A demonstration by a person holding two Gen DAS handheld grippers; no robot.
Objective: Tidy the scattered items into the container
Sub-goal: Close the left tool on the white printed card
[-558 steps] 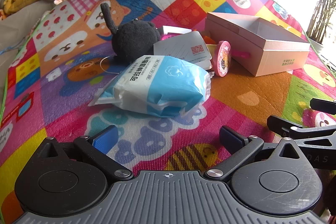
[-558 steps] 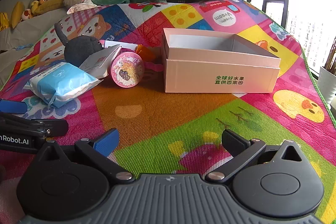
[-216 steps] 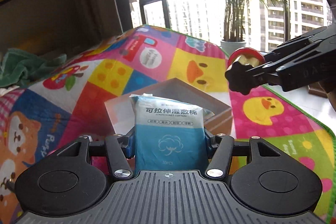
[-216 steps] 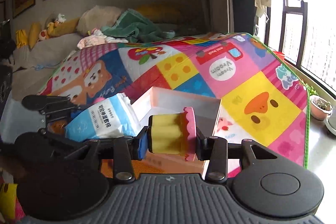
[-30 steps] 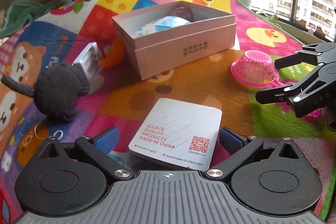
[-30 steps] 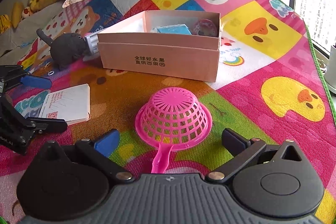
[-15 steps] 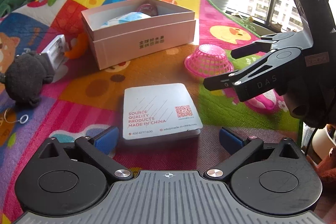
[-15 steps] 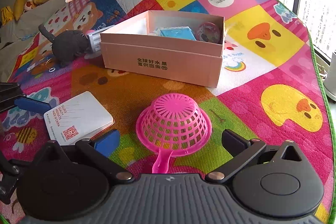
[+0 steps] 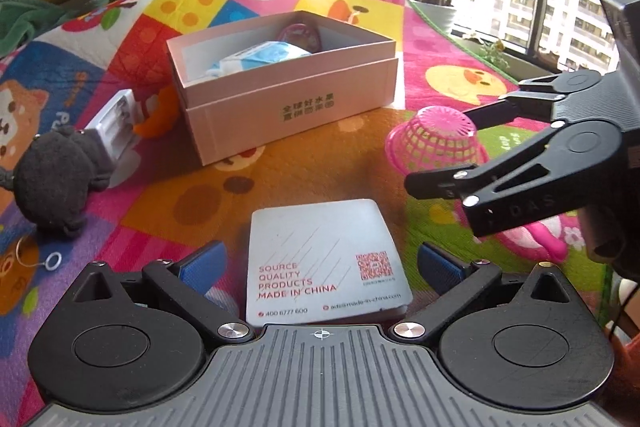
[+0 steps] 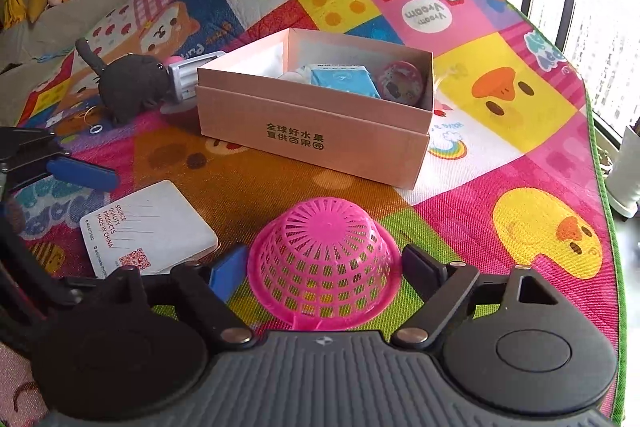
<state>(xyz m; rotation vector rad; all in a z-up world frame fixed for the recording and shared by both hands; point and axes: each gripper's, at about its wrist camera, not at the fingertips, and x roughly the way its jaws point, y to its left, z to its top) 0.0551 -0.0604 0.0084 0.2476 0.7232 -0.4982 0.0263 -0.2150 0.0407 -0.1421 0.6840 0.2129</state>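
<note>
A pink mesh basket (image 10: pixel 324 267) lies upside down on the play mat, its handle pointing back at me. My right gripper (image 10: pixel 323 265) straddles it, jaws closing, with the pads right at the rim on both sides and no clear press. A white card (image 9: pixel 324 259) with red print lies flat between the fingers of my open left gripper (image 9: pixel 320 261). The pink cardboard box (image 10: pixel 312 139) behind holds a blue wipes pack (image 10: pixel 344 79) and a round pink tin (image 10: pixel 400 81). In the left wrist view the right gripper (image 9: pixel 438 147) reaches in over the basket (image 9: pixel 436 143).
A black plush toy (image 10: pixel 132 87), a white slotted plastic piece (image 9: pixel 116 119) and an orange item (image 9: pixel 160 115) lie left of the box (image 9: pixel 288 111). The mat's green edge (image 10: pixel 604 187) runs along the window side, with a white pot (image 10: pixel 624 183) beyond it.
The right gripper has slid forward over the basket and its jaws have narrowed toward the rim. The left gripper has shifted so the card lies squarely between its fingers.
</note>
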